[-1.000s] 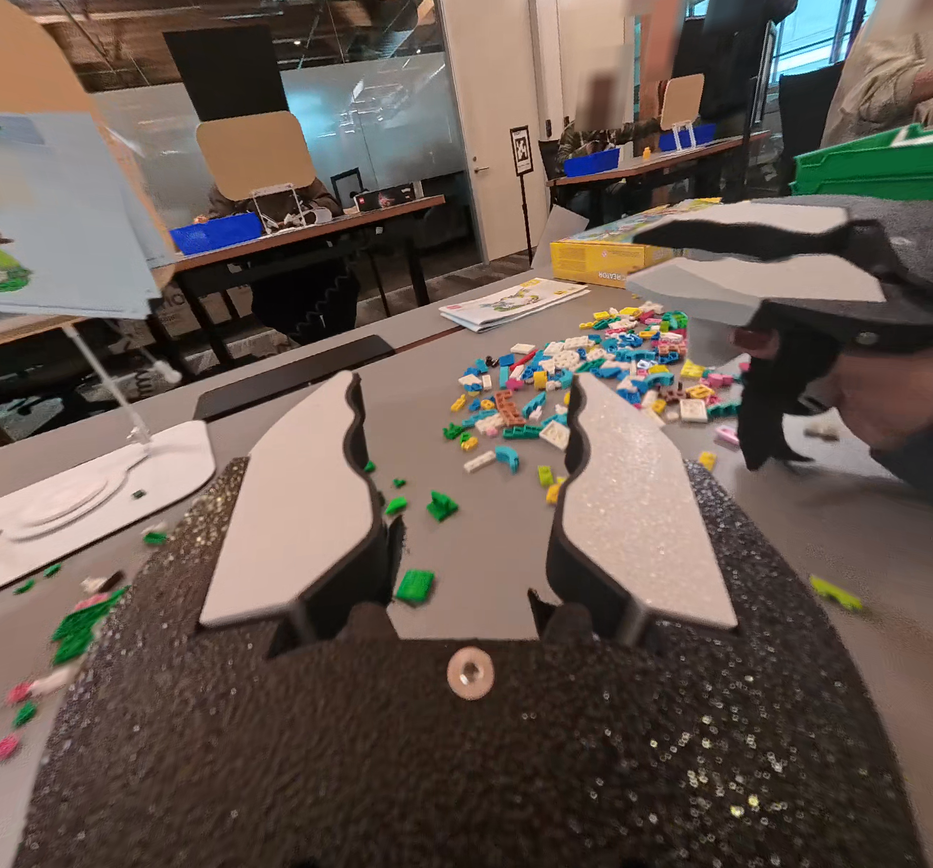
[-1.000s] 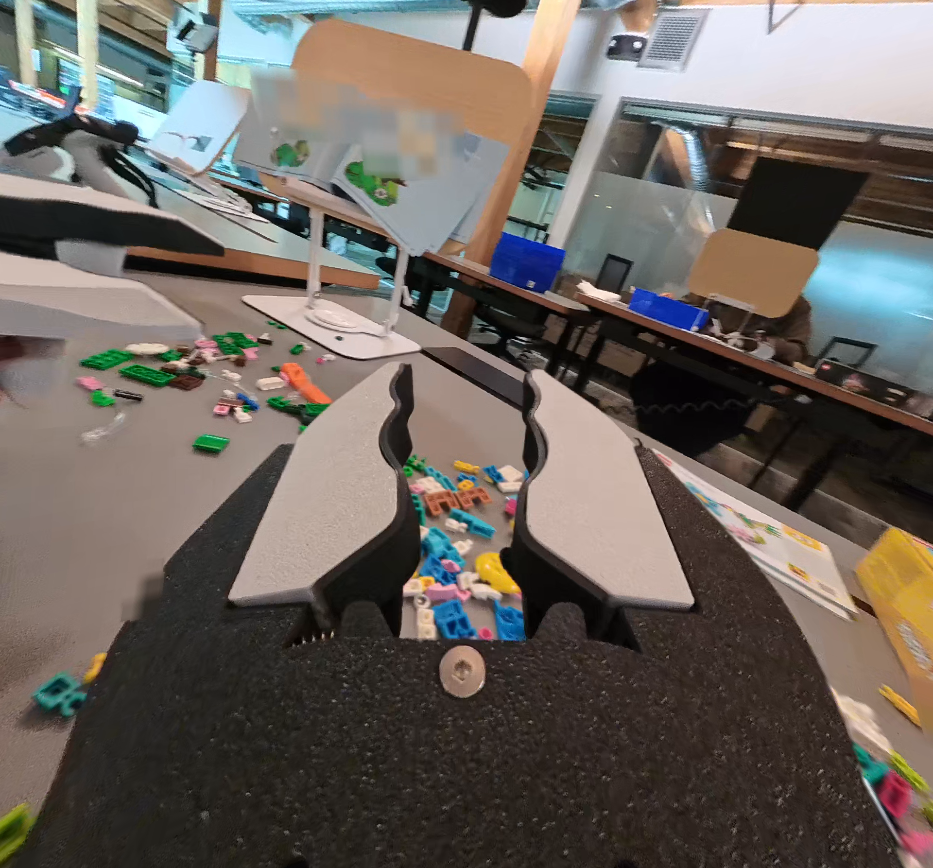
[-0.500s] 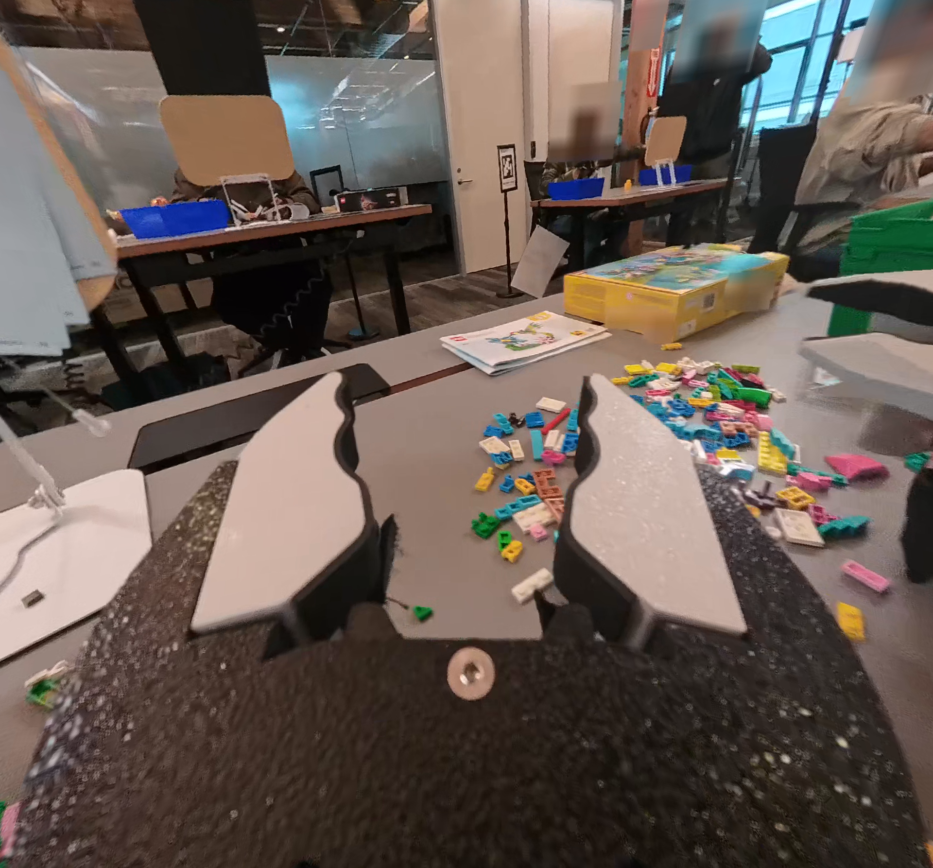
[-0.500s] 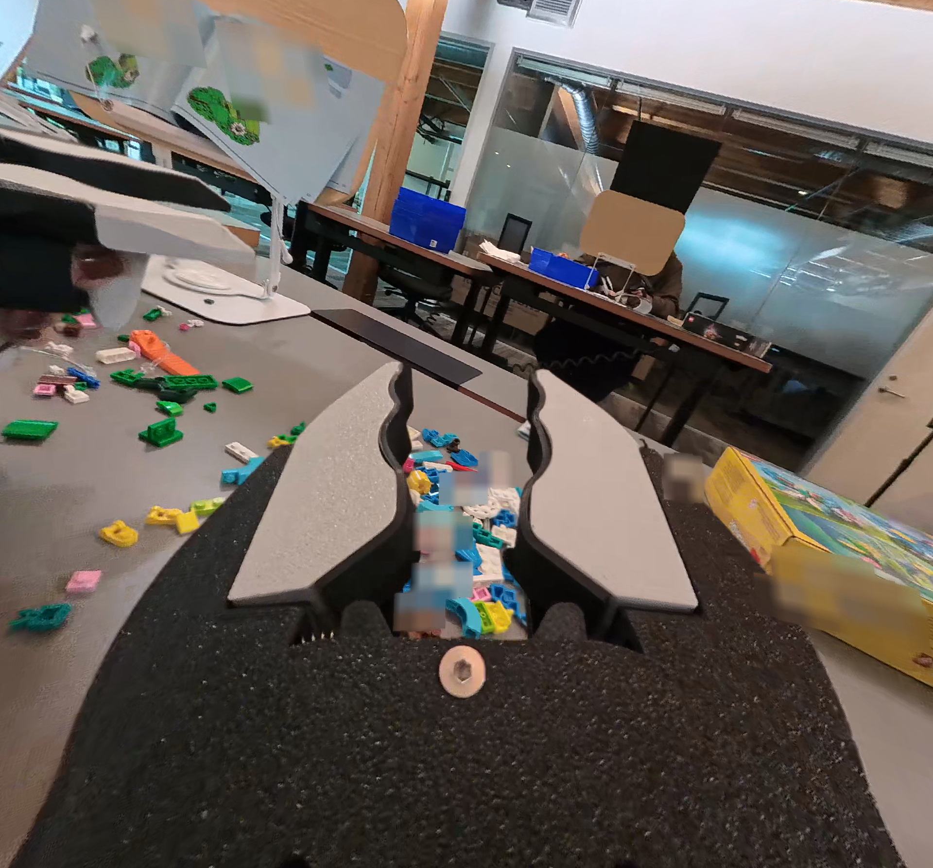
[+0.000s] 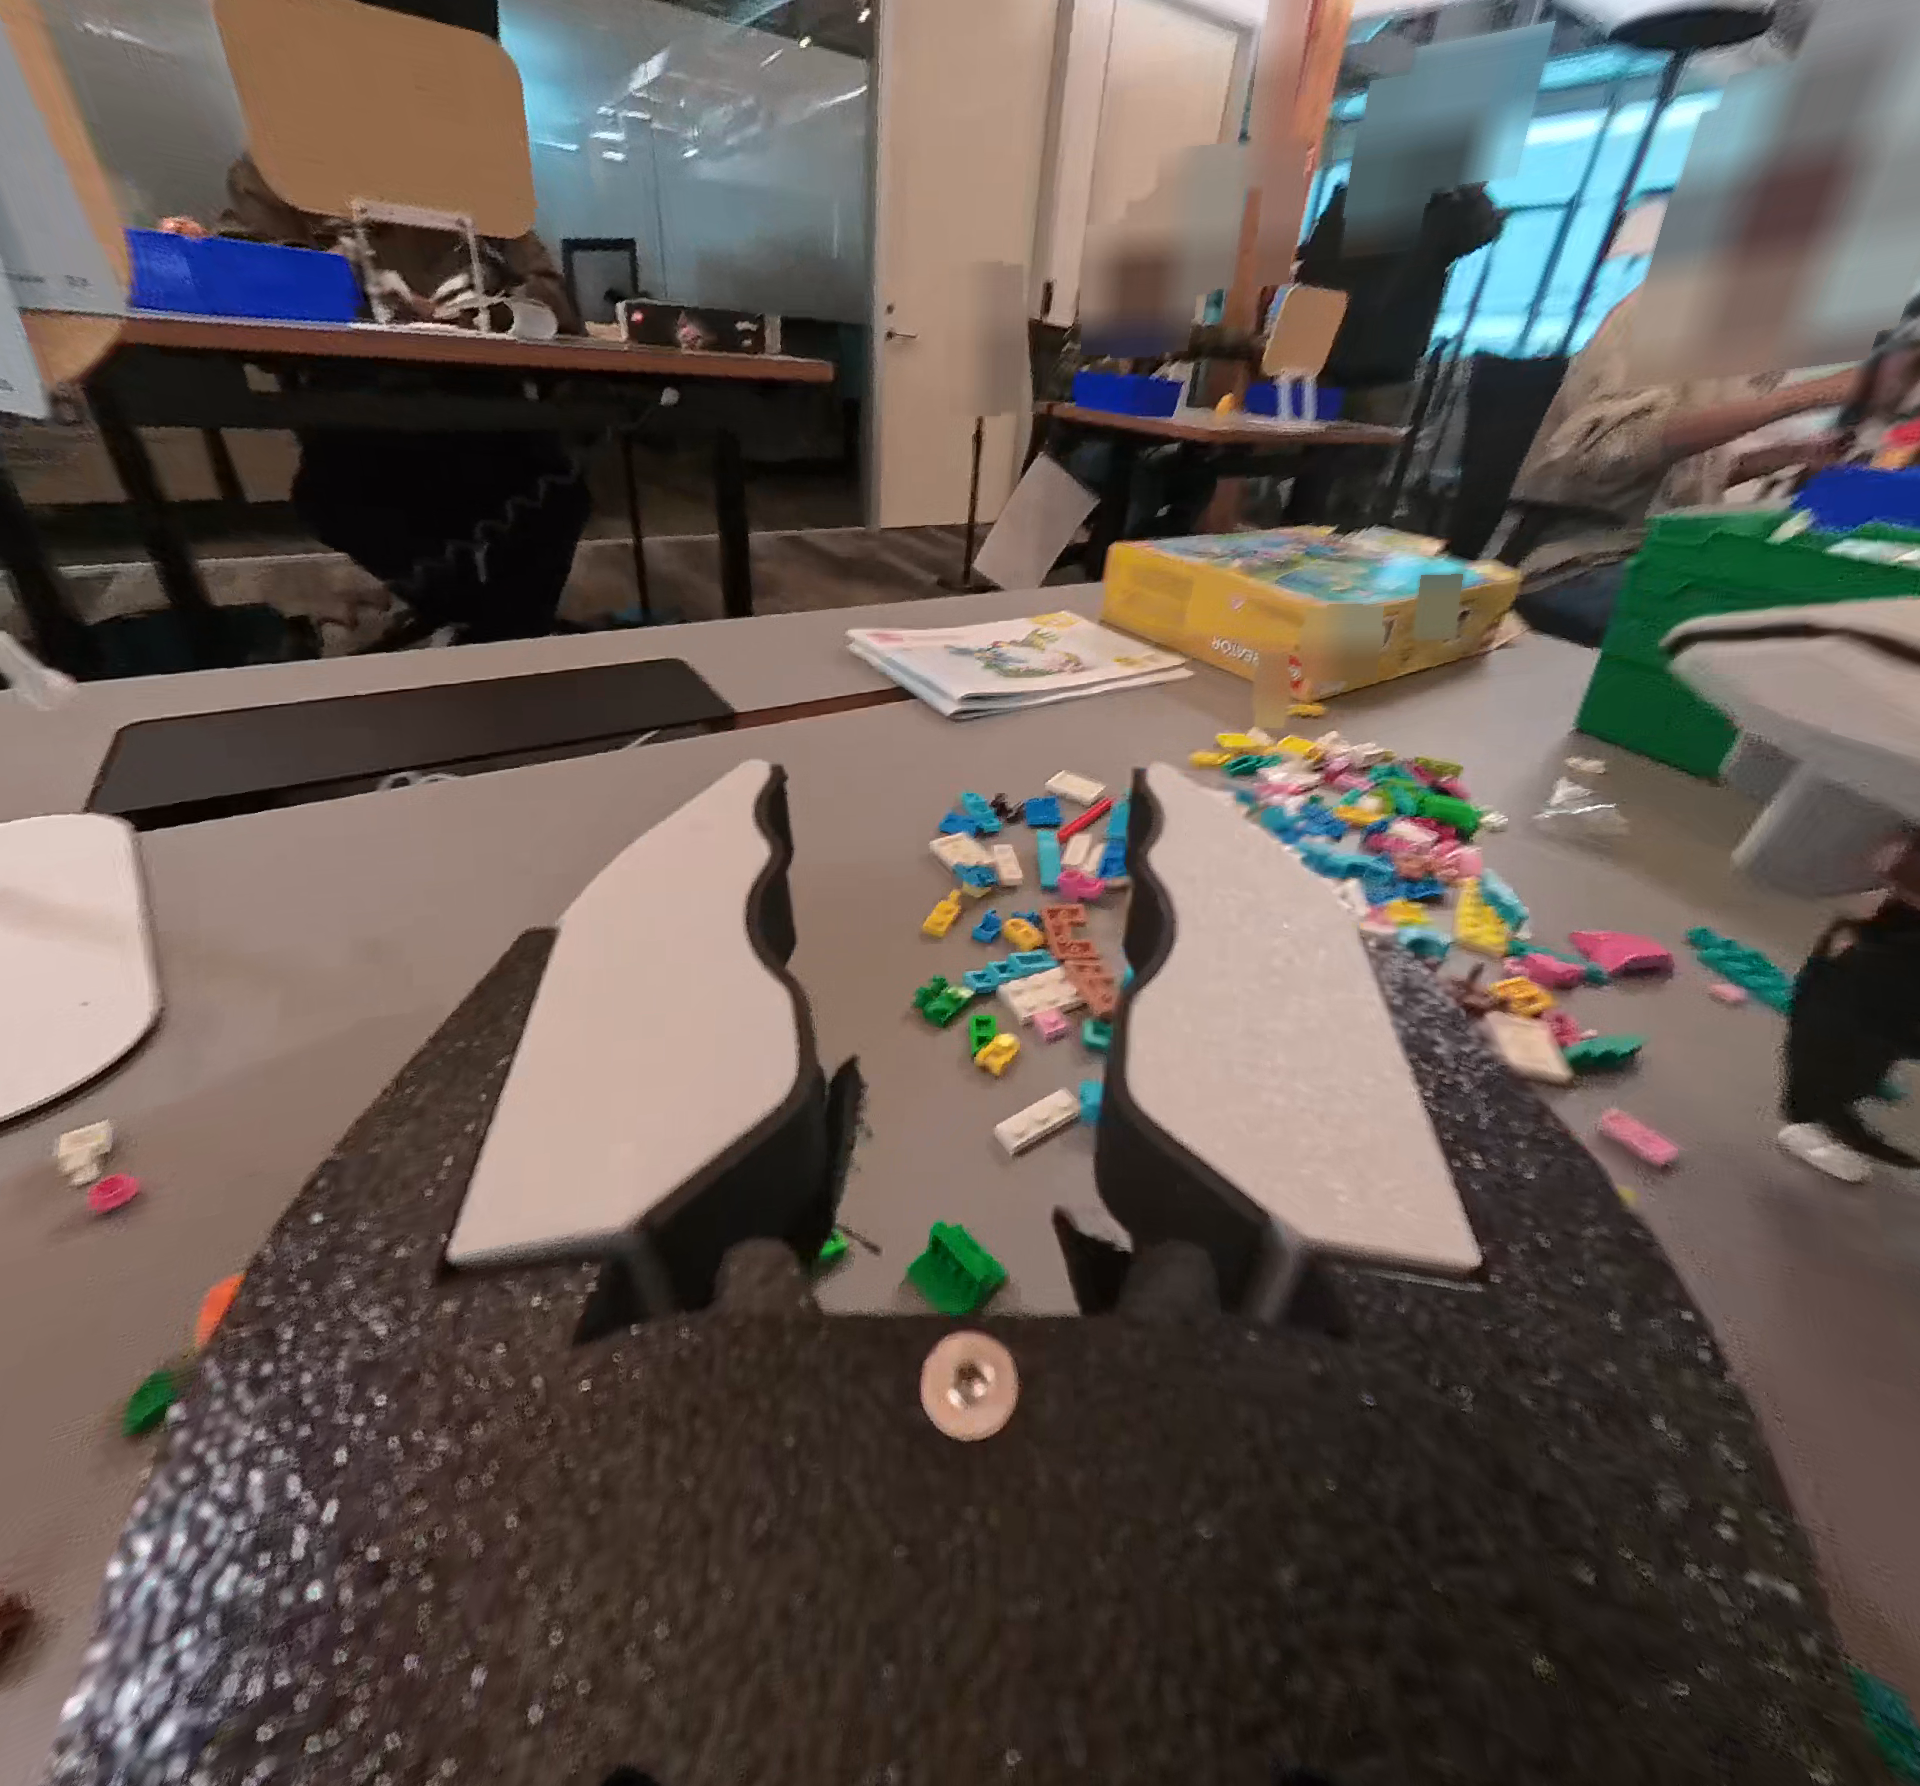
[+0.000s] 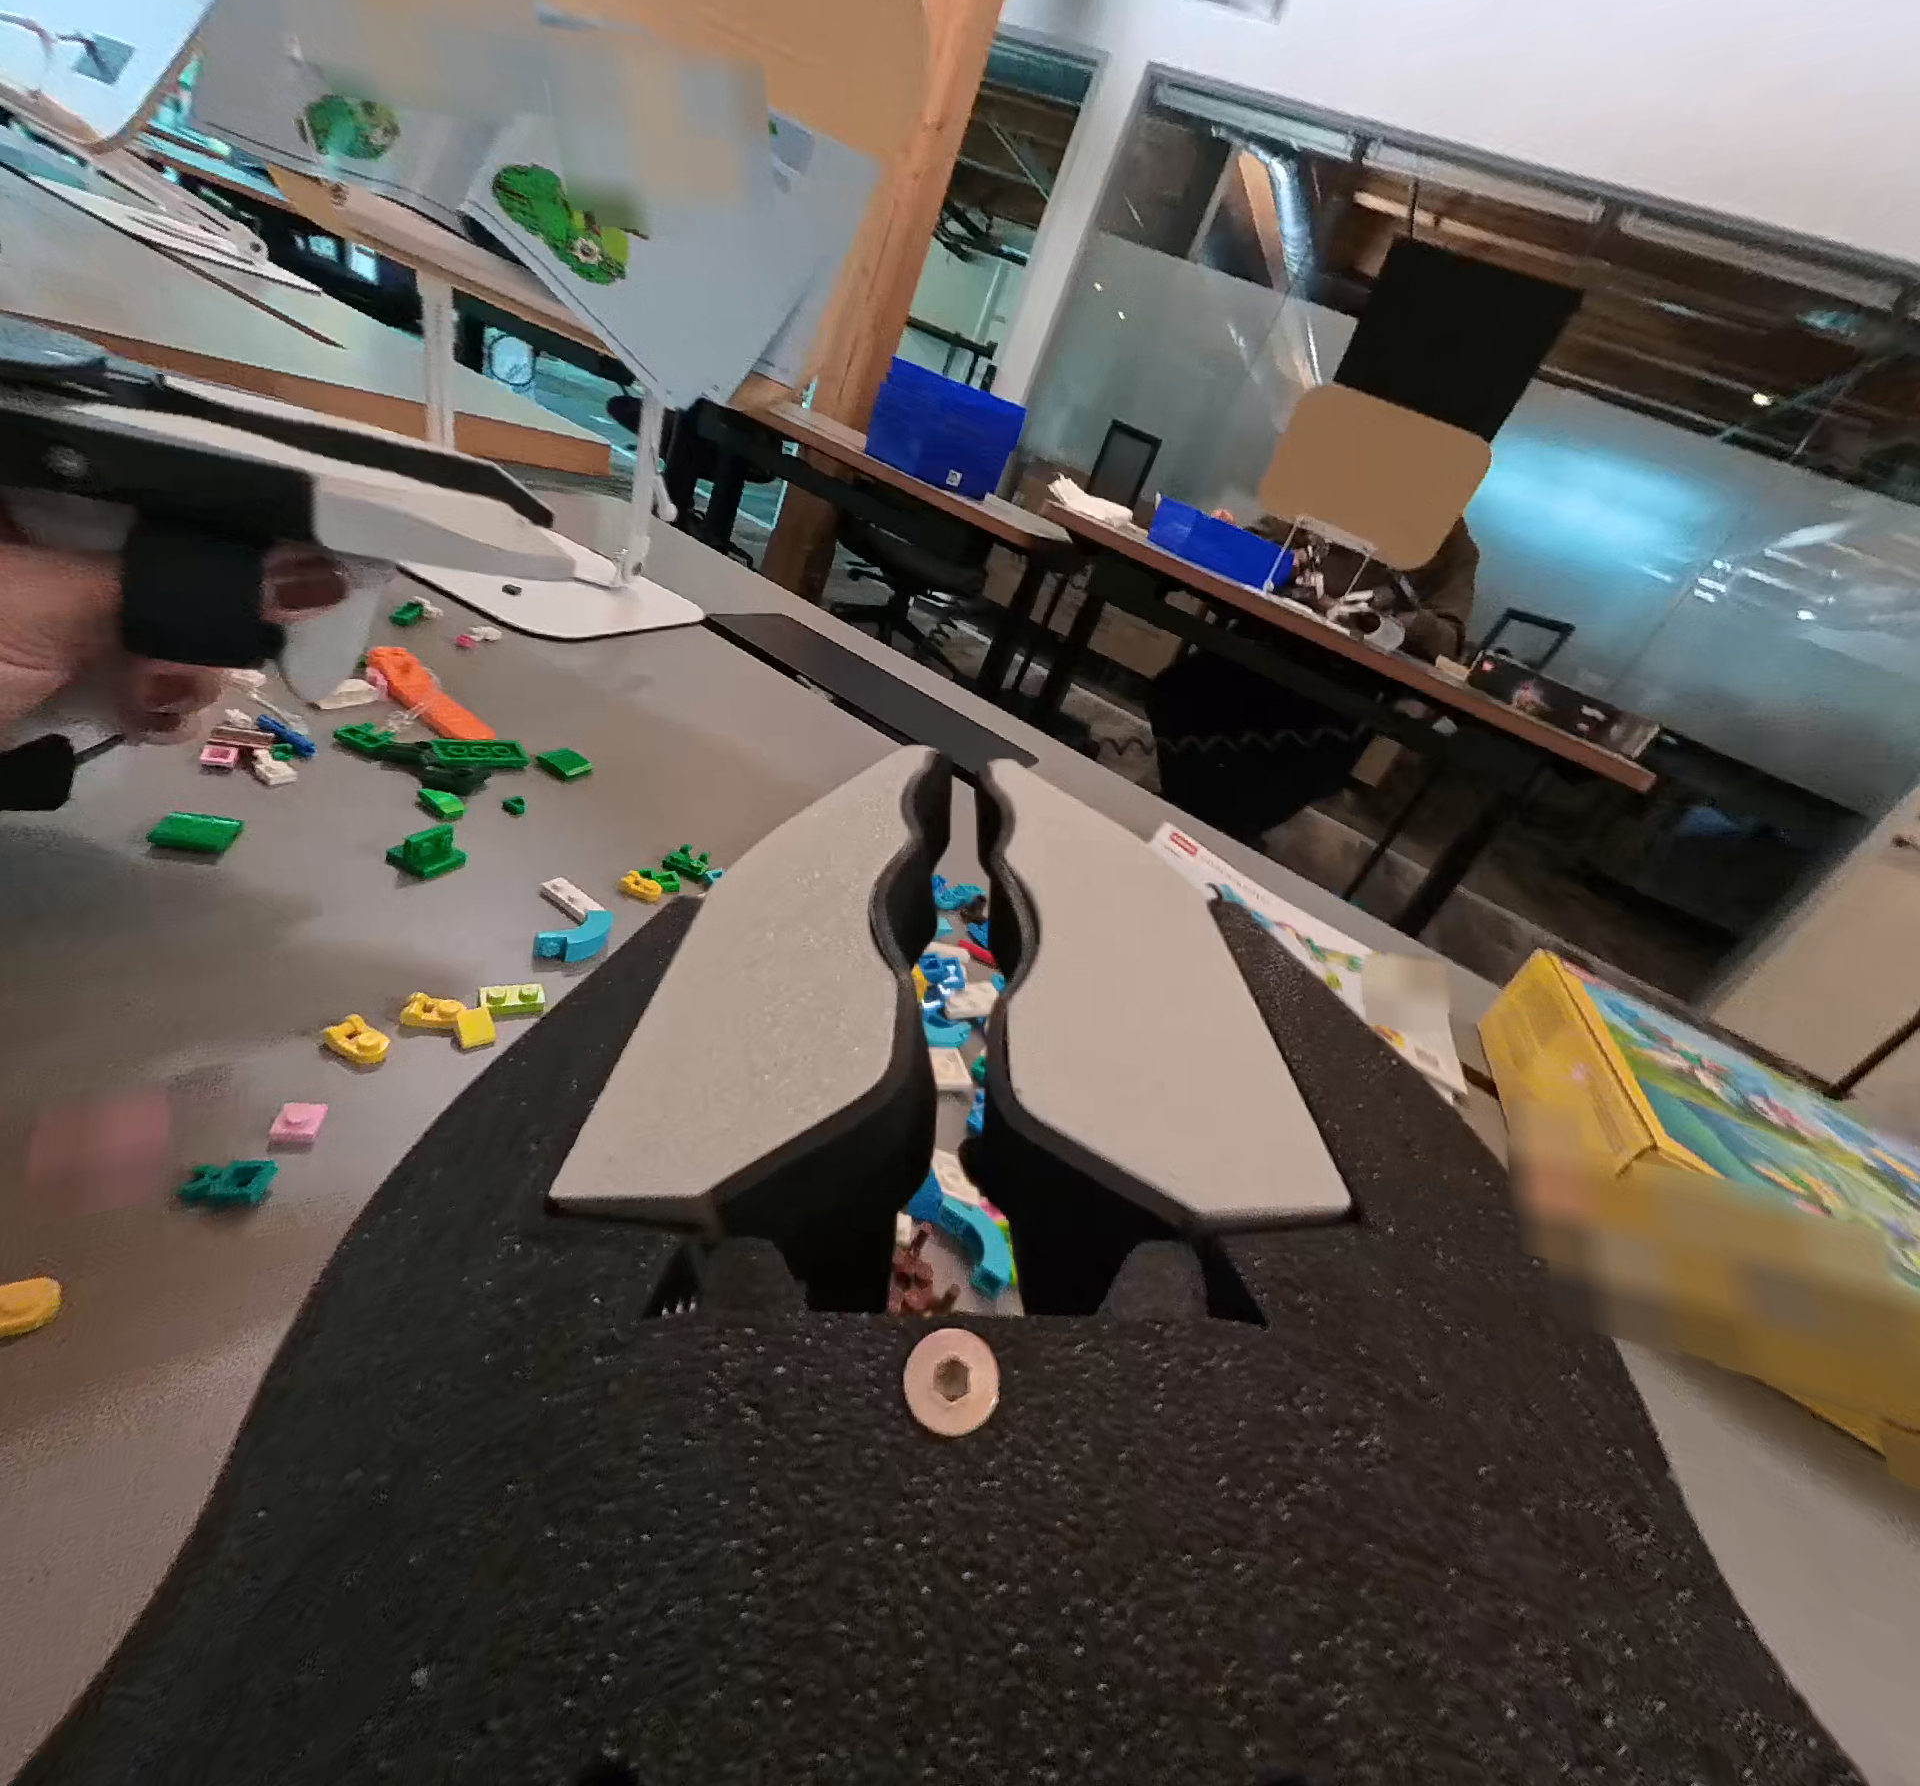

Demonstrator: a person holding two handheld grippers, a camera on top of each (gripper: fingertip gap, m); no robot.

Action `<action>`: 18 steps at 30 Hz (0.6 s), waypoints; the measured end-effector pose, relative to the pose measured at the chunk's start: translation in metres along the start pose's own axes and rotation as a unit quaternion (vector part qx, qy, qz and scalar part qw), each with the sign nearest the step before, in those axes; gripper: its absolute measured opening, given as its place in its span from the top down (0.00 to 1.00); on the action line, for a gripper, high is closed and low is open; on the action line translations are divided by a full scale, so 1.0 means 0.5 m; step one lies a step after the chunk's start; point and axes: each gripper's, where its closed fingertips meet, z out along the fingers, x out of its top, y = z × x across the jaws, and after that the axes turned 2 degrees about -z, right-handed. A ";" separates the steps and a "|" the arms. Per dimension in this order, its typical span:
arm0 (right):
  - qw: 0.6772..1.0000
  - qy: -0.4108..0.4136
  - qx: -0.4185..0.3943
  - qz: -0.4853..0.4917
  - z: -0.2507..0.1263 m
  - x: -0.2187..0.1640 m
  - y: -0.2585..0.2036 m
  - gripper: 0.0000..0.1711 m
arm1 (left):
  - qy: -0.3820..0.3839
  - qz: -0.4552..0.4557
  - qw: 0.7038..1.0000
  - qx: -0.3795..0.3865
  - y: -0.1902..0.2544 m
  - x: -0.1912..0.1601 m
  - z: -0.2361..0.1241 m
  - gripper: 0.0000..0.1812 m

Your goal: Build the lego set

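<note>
The left claw (image 5: 956, 791) was wide open and held nothing. A small green piece (image 5: 954, 1267) lay on the grey bench (image 5: 416, 905) down near the base of that claw. The right claw (image 6: 964, 780) was almost shut, with only a thin gap at the tips, and no piece could be seen pinched in it. Under and just past both claws lay the big pile of loose lego pieces (image 5: 1330, 863), blue, pink, yellow and white, all spread flat. A little way off to the left side lay more pieces, mostly green ones (image 6: 457, 760) and one orange piece (image 6: 426, 692), near the white stand (image 6: 582, 593) that held up an open booklet (image 6: 582, 178). Farther back on the bench lay another closed booklet (image 5: 1013, 661), then the yellow box (image 5: 1309, 609) and a green bin (image 5: 1714, 635). It looked like the building had hardly begun. No joined-up model could be seen anywhere, so nearly all the pieces were left to pick up and snap together.
</note>
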 end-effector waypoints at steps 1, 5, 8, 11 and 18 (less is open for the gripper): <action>1.000 0.003 0.004 -0.009 0.000 0.003 -0.006 0.99 | -0.012 0.015 1.000 0.020 -0.007 -0.007 0.000 0.68; 0.999 0.005 0.011 -0.040 -0.007 0.018 -0.014 1.00 | -0.023 0.074 0.996 0.032 0.009 -0.015 0.003 0.73; 0.999 0.019 0.018 -0.024 -0.012 0.027 -0.017 1.00 | -0.030 0.100 0.995 0.011 0.040 -0.023 0.008 0.77; 1.000 0.019 0.021 -0.006 -0.012 0.020 -0.015 1.00 | -0.033 0.118 0.992 -0.016 0.069 -0.034 0.013 0.82; 0.999 0.049 0.018 0.001 -0.015 0.013 -0.019 1.00 | -0.028 0.129 0.990 -0.056 0.096 -0.039 0.013 0.91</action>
